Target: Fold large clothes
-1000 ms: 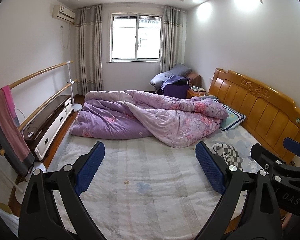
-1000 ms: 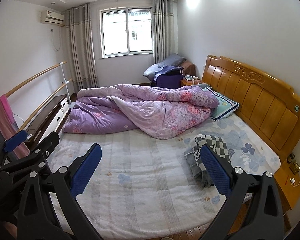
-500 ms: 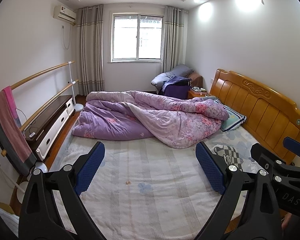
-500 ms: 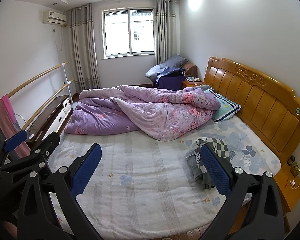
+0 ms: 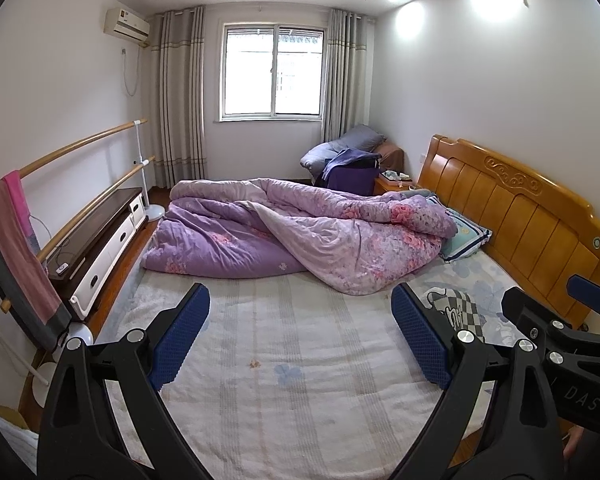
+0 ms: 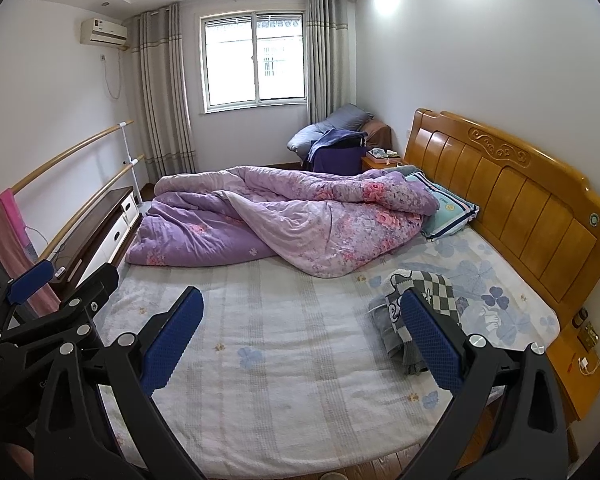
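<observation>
Both my left gripper (image 5: 300,338) and right gripper (image 6: 302,342) hang spread and empty above the bed. The crumpled grey checkered garment (image 6: 414,300) lies near the wooden headboard (image 6: 520,196); I should approach its edge slowly.

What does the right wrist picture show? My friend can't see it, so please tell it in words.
The right gripper hangs open and empty above a bed, with a crumpled checkered garment lying beside its right finger. A rumpled purple quilt is heaped across the far side, by the wooden headboard. The left gripper shows at the left edge.
</observation>
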Demonstrator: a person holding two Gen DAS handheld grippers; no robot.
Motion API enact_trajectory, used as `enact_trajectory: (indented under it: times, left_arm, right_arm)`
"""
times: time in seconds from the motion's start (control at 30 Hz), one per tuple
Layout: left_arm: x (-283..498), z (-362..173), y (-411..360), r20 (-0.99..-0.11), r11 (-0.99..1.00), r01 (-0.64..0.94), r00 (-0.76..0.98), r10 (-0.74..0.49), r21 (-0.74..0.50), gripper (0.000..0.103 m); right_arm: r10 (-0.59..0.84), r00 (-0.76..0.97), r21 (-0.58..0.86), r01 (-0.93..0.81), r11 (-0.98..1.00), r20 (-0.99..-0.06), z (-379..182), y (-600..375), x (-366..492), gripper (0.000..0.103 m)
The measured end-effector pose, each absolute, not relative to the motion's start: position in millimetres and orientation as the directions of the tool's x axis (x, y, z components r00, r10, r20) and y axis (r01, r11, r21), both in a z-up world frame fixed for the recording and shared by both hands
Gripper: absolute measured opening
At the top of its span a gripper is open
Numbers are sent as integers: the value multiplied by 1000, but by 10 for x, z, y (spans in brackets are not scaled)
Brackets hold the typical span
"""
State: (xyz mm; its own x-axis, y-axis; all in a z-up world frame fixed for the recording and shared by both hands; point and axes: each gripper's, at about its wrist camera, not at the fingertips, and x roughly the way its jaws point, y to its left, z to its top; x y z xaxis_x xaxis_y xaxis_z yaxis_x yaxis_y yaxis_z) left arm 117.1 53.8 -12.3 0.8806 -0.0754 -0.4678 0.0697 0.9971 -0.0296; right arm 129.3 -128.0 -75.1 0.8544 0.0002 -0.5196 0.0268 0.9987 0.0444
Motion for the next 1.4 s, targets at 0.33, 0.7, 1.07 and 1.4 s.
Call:
enact_trajectory:
  times: [0.33, 0.7, 1.07, 1.4]
  left_arm:
    - [1228, -152, 583, -465, 995, 91, 880, -98, -38, 93]
    - [1242, -159, 624, -454, 993, 111, 884, -113, -31, 93]
    - [1286, -162, 618, -469, 992, 118, 875, -121, -35, 93]
    - [1296, -164, 616, -472, 993, 117, 874, -118, -32, 93]
  right_arm:
    - [-12, 854, 40, 39, 998, -520, -754, -1233, 1285, 95]
    - [-25, 852, 40, 53, 998, -523, -767, -1175, 1270, 95]
    - [-36, 851, 32, 62, 998, -524, -753, -1159, 1278, 95]
    - [-40, 848, 31, 66, 997, -528, -755, -1152, 1283, 95]
